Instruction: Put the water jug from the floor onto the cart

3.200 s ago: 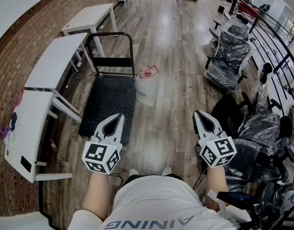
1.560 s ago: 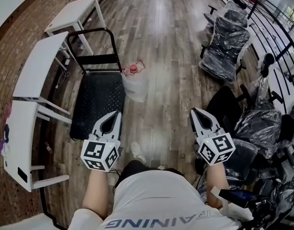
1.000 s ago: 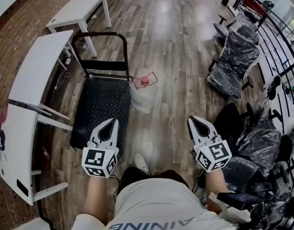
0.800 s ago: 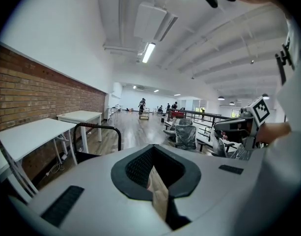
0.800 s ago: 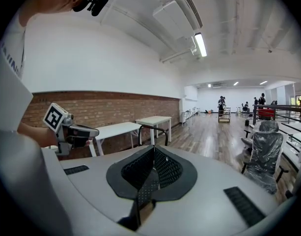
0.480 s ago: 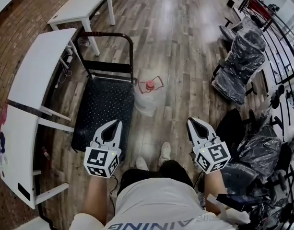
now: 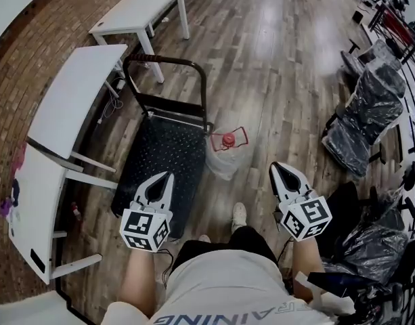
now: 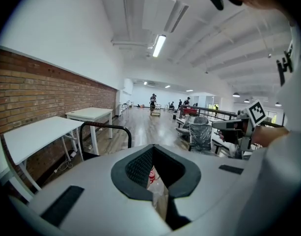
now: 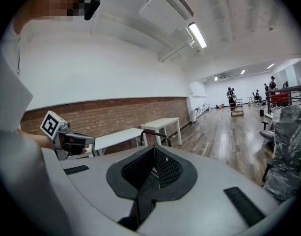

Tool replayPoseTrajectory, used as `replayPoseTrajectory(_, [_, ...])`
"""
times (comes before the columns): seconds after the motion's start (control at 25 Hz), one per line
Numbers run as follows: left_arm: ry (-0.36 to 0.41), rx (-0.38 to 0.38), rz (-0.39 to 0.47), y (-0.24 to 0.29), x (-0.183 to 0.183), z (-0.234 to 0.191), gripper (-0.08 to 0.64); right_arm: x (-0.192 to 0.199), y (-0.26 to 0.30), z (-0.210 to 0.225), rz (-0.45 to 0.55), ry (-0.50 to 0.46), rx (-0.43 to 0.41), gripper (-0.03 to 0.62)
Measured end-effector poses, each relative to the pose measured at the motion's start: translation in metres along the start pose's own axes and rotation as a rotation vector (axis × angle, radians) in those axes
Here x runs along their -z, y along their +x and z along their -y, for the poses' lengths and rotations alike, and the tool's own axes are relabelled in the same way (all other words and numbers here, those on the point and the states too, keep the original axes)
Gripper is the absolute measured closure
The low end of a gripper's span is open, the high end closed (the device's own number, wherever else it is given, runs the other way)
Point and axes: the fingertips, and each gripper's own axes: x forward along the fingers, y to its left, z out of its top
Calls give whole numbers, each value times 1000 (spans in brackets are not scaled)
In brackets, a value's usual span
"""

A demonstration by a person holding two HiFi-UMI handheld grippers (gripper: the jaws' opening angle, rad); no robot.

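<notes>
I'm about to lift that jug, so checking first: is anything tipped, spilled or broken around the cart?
Nothing stands out. The water jug stands upright on the floor beside the cart, near its handle end, with its red cap on and no puddle around it. The cart's deck lies flat.

A brick wall [image 7: 31, 59] backs 3 white tables [image 7: 78, 93] on wood-plank floor [image 7: 275, 59], plastic-wrapped chairs [image 7: 369, 114] opposite.

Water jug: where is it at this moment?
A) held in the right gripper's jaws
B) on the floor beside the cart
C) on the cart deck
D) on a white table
B: the jug stands on the wood floor next to the cart, not on its deck.
</notes>
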Motion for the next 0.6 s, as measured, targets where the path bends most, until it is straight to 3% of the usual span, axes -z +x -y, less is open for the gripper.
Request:
replayPoseTrajectory(0.32, [-1, -94, 27, 59, -45, 10, 560, -23, 61, 52, -17, -13, -150, 588])
replayPoseTrajectory(0.6, [-22, -174, -13, 70, -42, 3, 560, -31, 101, 72, -36, -2, -234, 588])
